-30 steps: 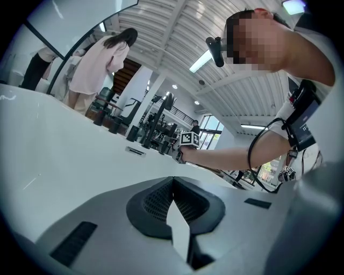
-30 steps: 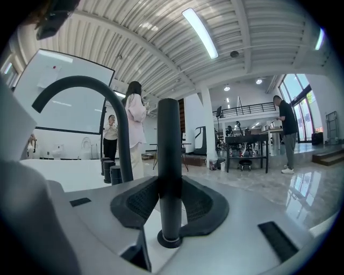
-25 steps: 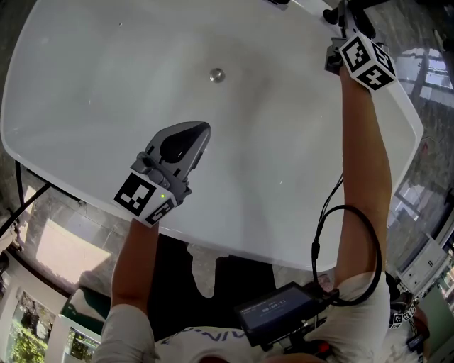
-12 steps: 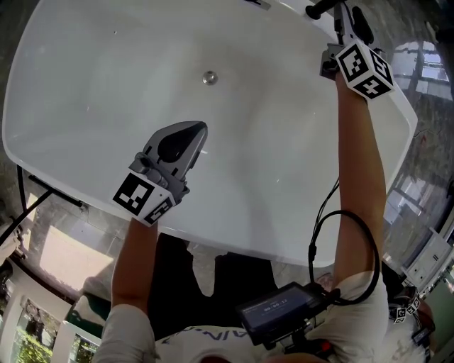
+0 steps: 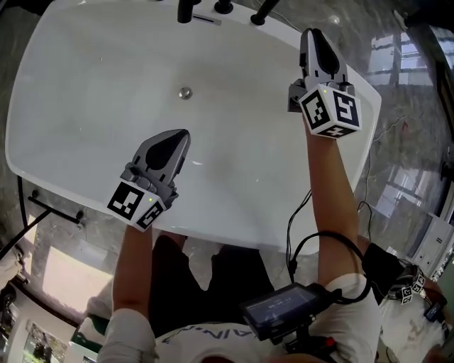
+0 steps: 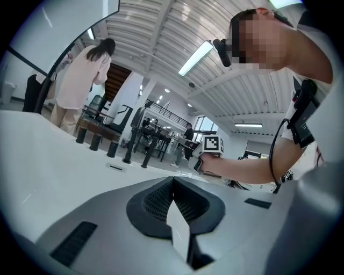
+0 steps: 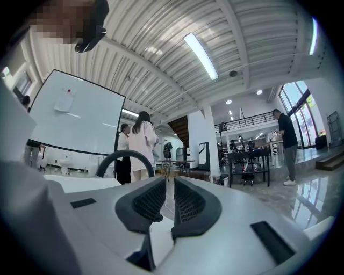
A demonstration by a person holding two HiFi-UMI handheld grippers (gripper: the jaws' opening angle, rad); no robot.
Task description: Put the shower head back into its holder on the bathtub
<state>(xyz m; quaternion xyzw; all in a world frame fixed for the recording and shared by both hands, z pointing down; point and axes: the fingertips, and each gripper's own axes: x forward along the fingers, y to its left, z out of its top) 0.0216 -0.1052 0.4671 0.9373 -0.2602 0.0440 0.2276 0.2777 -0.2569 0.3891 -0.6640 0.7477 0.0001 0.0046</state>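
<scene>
My right claw (image 7: 170, 200) has just been closing. Its pads now stand a thin slit apart with nothing between them, so it is released and empty. Just beyond its left pad a black curved pipe (image 7: 124, 153) arches up from the white rim; I cannot tell whether that is a spout or the hose. From overhead this claw hangs over the far right edge of the bathtub (image 5: 85, 113). A slanted black piece, which I take to be the shower head (image 5: 264, 10), lies a little ahead of it and to its left, on the far rim. That piece sits beside the upright black tap fittings (image 5: 186, 10), apart from the claw. I cannot make out the holder itself at this size.

My left claw (image 6: 173, 185) is clenched, tips meeting on nothing. It hovers over the near side of the basin, with the drain (image 5: 185, 93) ahead of it and the fittings farther on.

As I read it, the placing is done: neither claw carries anything and the head appears to be parked on the rim. What is left is to confirm it sits properly seated, which these views do not settle, and to draw both claws clear.
</scene>
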